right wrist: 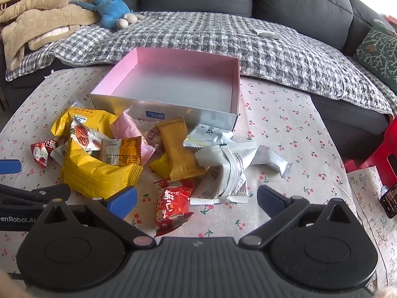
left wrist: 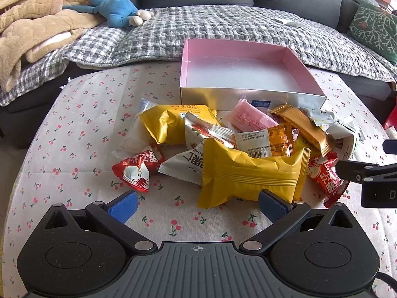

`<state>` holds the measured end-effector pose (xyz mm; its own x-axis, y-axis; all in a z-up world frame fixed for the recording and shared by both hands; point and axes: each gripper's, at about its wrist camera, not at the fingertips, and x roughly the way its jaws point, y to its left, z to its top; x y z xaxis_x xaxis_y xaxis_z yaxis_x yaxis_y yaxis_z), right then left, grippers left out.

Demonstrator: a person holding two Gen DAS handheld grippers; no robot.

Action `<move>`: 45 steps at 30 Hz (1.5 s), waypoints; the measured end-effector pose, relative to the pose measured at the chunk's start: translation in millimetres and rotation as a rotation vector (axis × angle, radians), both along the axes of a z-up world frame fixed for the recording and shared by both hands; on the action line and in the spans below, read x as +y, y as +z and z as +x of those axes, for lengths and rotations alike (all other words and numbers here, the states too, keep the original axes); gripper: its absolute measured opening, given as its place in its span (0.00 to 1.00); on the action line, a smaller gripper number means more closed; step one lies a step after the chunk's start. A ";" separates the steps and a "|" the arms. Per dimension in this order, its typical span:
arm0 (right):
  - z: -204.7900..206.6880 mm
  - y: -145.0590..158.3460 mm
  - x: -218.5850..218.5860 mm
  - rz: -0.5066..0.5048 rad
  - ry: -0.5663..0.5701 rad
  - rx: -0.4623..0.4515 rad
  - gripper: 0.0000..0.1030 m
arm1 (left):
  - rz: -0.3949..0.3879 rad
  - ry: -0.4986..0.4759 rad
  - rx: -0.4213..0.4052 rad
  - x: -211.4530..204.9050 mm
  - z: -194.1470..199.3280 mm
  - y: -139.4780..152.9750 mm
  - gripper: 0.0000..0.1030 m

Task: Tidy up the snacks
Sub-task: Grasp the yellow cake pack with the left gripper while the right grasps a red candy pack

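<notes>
A pile of snack packets lies on the cherry-print tablecloth in front of an empty pink-lined box (left wrist: 238, 74) (right wrist: 173, 79). A big yellow packet (left wrist: 250, 176) (right wrist: 96, 173) sits nearest my left gripper (left wrist: 198, 204), which is open, its blue pads just short of the packet. My right gripper (right wrist: 197, 198) is open too, with a red packet (right wrist: 172, 207) lying between its fingers, untouched. Other packets: a red one (left wrist: 136, 168), a golden one (right wrist: 178, 151), white ones (right wrist: 228, 164), a pink one (left wrist: 250, 119). The right gripper's finger (left wrist: 357, 172) shows at the left view's right edge.
A grey sofa with a checked quilt (left wrist: 223, 24) runs behind the table. On it lie a blue plush toy (left wrist: 111, 2) and a tan blanket (left wrist: 29, 24). A red stool (right wrist: 379, 154) stands right of the table. Bare cloth (right wrist: 285, 129) lies right of the box.
</notes>
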<state>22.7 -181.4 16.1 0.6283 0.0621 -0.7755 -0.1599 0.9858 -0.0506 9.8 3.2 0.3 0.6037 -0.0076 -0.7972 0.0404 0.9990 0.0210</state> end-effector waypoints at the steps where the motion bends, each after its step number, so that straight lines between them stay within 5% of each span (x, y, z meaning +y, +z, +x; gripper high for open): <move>1: 1.3 2.0 -2.0 0.001 0.008 -0.003 1.00 | 0.005 -0.010 0.002 0.4 1.3 0.4 1.00; 5: 5.0 9.7 -9.2 0.009 0.052 -0.030 1.00 | 0.001 -0.056 0.017 3.8 8.6 1.5 1.00; 10: 17.4 8.4 -16.9 0.088 0.084 0.061 0.99 | -0.047 -0.091 0.034 11.6 17.9 3.1 1.00; 14: 28.3 1.2 -23.0 0.188 0.068 0.164 0.92 | -0.109 -0.150 0.031 13.0 22.5 6.7 0.99; 20: 36.0 -12.6 -18.6 0.252 0.042 0.266 0.77 | -0.086 -0.290 -0.018 -3.8 20.4 10.9 0.98; 26: 40.0 -21.4 -17.8 0.289 0.028 0.332 0.62 | 0.041 -0.551 -0.147 -31.9 14.0 18.0 0.95; 32: 43.4 -33.0 -14.9 0.274 0.031 0.361 0.48 | 0.155 -0.724 -0.072 -57.8 22.1 -1.1 0.87; 40: 32.8 -29.1 -2.2 0.184 0.094 0.309 0.32 | 0.231 -0.714 0.022 -61.5 17.0 -33.5 0.83; 45: 32.6 -28.0 -3.2 0.189 0.083 0.301 0.31 | 0.152 -0.632 0.036 -55.7 12.1 -35.1 0.58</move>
<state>55.3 -184.7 -11.9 0.3609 0.2630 -0.8948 -0.2199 0.9564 0.1924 21.9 -52.5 -34.8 0.4929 -0.2378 -0.8370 0.6224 0.7685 0.1482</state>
